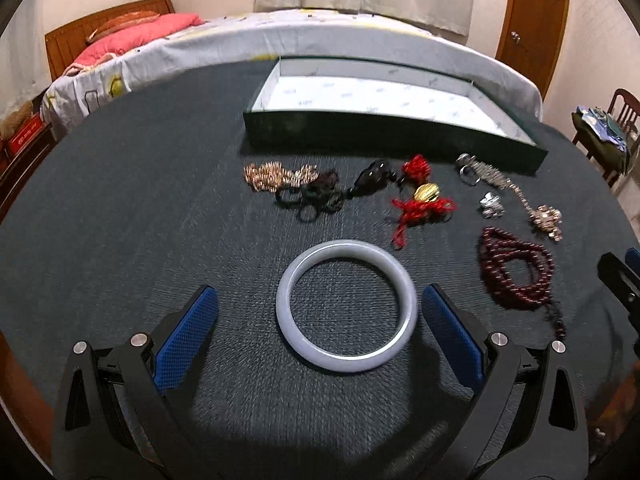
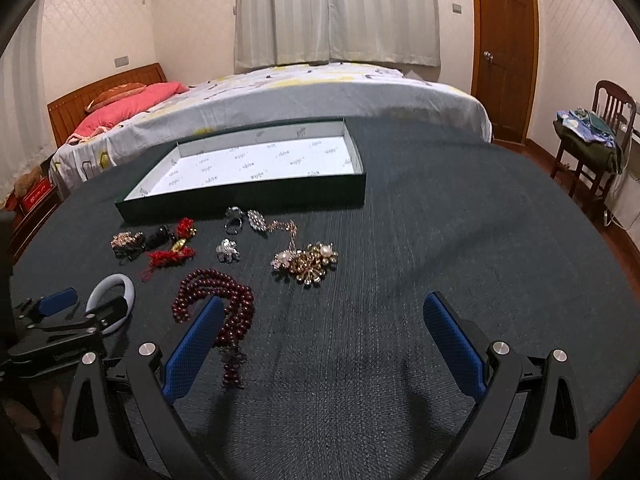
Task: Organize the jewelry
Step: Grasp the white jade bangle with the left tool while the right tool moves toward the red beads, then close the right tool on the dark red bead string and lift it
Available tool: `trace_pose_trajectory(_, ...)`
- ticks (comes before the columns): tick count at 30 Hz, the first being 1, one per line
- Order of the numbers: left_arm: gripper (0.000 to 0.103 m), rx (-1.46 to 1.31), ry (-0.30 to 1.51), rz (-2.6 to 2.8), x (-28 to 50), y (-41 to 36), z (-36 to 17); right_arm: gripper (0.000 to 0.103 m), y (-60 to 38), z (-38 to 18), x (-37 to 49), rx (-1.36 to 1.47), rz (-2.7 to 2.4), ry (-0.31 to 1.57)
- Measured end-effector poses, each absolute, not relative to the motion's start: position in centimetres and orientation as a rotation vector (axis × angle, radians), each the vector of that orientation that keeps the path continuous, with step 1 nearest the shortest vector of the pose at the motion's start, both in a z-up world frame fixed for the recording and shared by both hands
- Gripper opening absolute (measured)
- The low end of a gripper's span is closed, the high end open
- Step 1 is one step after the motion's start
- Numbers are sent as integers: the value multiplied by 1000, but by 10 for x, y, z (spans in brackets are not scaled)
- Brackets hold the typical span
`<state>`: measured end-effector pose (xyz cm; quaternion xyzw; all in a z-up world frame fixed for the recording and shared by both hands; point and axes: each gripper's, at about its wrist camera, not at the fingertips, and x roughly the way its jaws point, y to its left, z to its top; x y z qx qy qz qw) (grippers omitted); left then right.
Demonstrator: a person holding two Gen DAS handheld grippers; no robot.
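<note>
A pale grey bangle (image 1: 346,306) lies flat on the dark table, between the open fingers of my left gripper (image 1: 320,300); it also shows in the right wrist view (image 2: 129,288). Dark red beads (image 1: 516,276) (image 2: 218,300) lie to its right. A gold chain (image 1: 276,176), a black piece (image 1: 368,180), a red-and-gold knot (image 1: 424,200), silver rings (image 1: 468,168) and a pearl brooch (image 2: 308,260) lie in front of the shallow green tray (image 1: 392,136) (image 2: 248,196). My right gripper (image 2: 324,308) is open and empty, its left finger over the red beads.
A bed (image 2: 280,96) stands just behind the table. A chair with clothes (image 2: 588,140) and a wooden door (image 2: 504,52) are at the right. The tray has a white printed lining.
</note>
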<state>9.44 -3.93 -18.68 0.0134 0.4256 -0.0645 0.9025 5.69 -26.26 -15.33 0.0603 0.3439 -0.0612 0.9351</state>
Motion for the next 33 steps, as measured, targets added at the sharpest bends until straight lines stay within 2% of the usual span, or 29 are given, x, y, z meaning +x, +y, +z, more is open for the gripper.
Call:
trace_pose_trajectory(4, 98, 46, 872, -139, 98, -43, -189, 97, -262, -158, 60, 132, -121, 720)
trace_pose_trajectory(10, 87, 75, 856, -162, 96, -45, -186, 97, -261, -162, 64, 135, -111, 738)
trace_pose_trajectory(12, 76, 80, 841, -173, 93, -46, -185, 97, -260, -163, 65, 134, -109, 741)
trace_pose_trajectory(14, 70, 86, 831, -177, 91, -48, -184, 97, -259, -164, 65, 132, -108, 743)
trace_pose_trajectory(24, 69, 91, 832, -157, 91, -45, -186, 97, -252, -166, 70, 117, -102, 758)
trace_pose_trajectory(33, 69, 68, 806, -52, 87, 0, -170, 97, -222, -165, 84, 74, -53, 770)
